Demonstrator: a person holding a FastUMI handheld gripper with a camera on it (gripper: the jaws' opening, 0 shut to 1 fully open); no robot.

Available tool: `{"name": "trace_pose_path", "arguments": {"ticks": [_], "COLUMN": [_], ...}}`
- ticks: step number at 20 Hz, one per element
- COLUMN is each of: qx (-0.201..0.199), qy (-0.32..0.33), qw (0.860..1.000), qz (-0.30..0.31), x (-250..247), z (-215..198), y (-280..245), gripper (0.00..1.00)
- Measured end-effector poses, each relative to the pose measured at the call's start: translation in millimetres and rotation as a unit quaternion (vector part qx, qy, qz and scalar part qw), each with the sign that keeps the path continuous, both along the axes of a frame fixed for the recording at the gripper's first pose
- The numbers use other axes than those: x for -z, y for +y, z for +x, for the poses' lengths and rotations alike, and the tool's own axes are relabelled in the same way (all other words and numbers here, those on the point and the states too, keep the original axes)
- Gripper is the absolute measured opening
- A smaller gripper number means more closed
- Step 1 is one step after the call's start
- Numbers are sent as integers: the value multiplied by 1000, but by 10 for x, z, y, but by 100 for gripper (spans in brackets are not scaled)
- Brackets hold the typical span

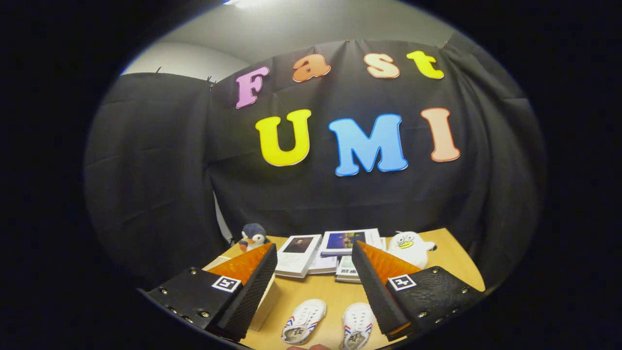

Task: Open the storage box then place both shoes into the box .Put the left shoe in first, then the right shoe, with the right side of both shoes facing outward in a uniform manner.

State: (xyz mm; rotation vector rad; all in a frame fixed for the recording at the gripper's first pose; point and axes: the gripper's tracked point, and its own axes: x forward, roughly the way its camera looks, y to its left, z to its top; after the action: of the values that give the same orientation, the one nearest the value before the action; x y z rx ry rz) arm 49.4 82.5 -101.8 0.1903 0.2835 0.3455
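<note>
Gripper view has my claw (pixel 315 265) spread wide above the wooden table (pixel 457 265), holding nothing, its two fingers angled in from about seven and five o'clock. Between them, toward six o'clock, I see the two small white shoes: the left-hand shoe (pixel 303 321) with striped side bands, and the right-hand shoe (pixel 357 331) just beside it, apart from it by a narrow strip of tabletop. Neither finger touches a shoe. Tucked against the left finger at about seven o'clock is a pale box (pixel 265 306), mostly hidden behind that finger, so I cannot tell whether its lid is up or down. Beyond the fingertips, toward twelve o'clock, lie several booklets (pixel 323 253) spread out and overlapping. A small blue penguin toy (pixel 253 236) stands at about eleven o'clock from the booklets, and a white duck-like plush toy (pixel 411 247) sits at about one o'clock. Behind them hangs the black cloth wall (pixel 160 194).
</note>
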Motion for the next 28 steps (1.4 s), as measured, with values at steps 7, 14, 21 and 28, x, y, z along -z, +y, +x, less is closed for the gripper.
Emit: {"name": "trace_pose_path", "arguments": {"ticks": [7,14,21,28], "qx": [-106,-177,-230,-228], "qy": [135,259,364,414], "qw": [981,937,875,835], "qz": [95,156,223,284], "x": [684,1485,1996,1936], "z": [-10,-14,-228,-265], "y": [695,1262,1703,1893], "gripper": [95,97,97,81]}}
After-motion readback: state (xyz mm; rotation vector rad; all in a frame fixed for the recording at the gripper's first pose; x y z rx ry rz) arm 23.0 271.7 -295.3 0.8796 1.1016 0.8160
